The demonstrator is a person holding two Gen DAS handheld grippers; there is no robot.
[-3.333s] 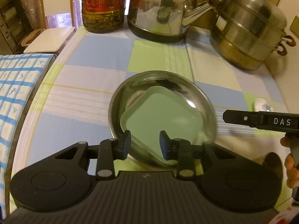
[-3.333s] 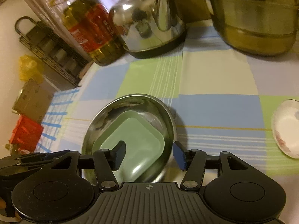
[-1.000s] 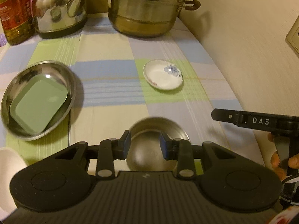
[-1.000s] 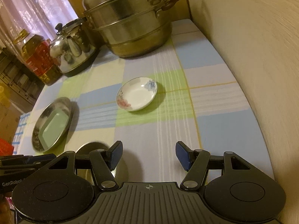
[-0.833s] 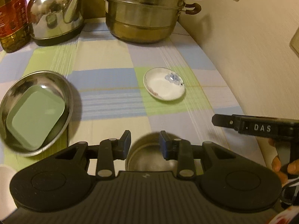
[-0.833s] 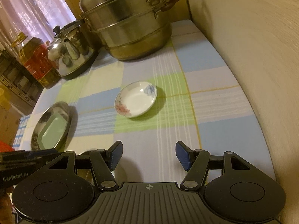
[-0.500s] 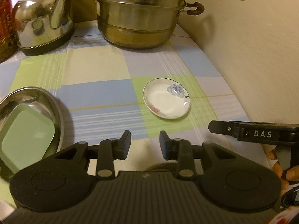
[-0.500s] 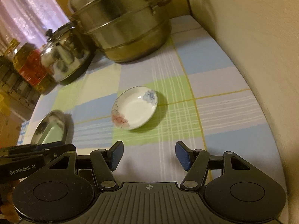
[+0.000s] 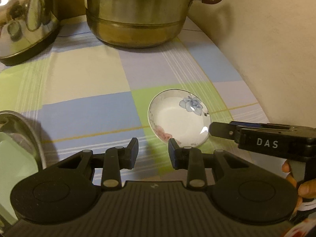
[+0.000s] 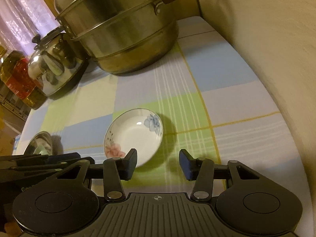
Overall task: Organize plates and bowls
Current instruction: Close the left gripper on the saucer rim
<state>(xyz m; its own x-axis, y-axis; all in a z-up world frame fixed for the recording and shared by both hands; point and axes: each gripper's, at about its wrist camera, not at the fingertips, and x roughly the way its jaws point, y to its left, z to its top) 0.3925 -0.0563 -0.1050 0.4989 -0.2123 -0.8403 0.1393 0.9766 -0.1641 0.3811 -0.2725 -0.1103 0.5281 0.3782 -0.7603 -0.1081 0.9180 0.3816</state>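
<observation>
Both grippers have closed in on the flowered saucer [image 10: 134, 136], the right gripper [image 10: 158, 164] nearer, its narrowing, empty jaws straddling the near rim, left gripper [image 9: 153, 154] part-open, empty.

A home kitchen is showing here: a steel steamer pot [image 9: 136, 13], a kettle [image 9: 23, 19] and an oil bottle [image 10: 17, 83] are crowding a table [image 9: 83, 83] that is wearing a checked cloth.
</observation>
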